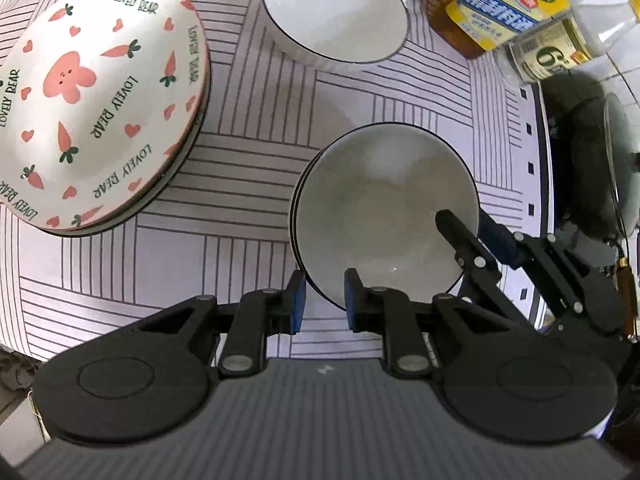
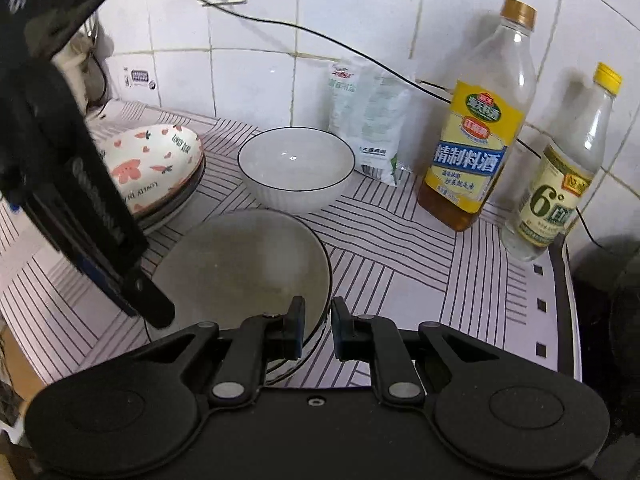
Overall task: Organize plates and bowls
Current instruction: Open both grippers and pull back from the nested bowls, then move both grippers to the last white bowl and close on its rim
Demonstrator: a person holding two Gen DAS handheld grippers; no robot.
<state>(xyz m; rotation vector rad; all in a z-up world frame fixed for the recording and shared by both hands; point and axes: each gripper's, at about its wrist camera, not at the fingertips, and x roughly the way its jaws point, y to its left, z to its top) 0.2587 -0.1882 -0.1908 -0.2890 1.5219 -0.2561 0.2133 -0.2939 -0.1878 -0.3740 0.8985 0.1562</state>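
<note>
A stack of white bowls with dark rims sits on the striped mat; it also shows in the right wrist view. My left gripper straddles its near rim, one finger outside, one inside, with a gap either side of the rim. My right gripper straddles the stack's right rim the same way and appears in the left wrist view. A single white bowl stands behind. A stack of carrot-and-bear plates lies at the left.
Two bottles and a white packet stand at the back by the tiled wall. A dark pan sits right of the mat. A cable runs along the wall.
</note>
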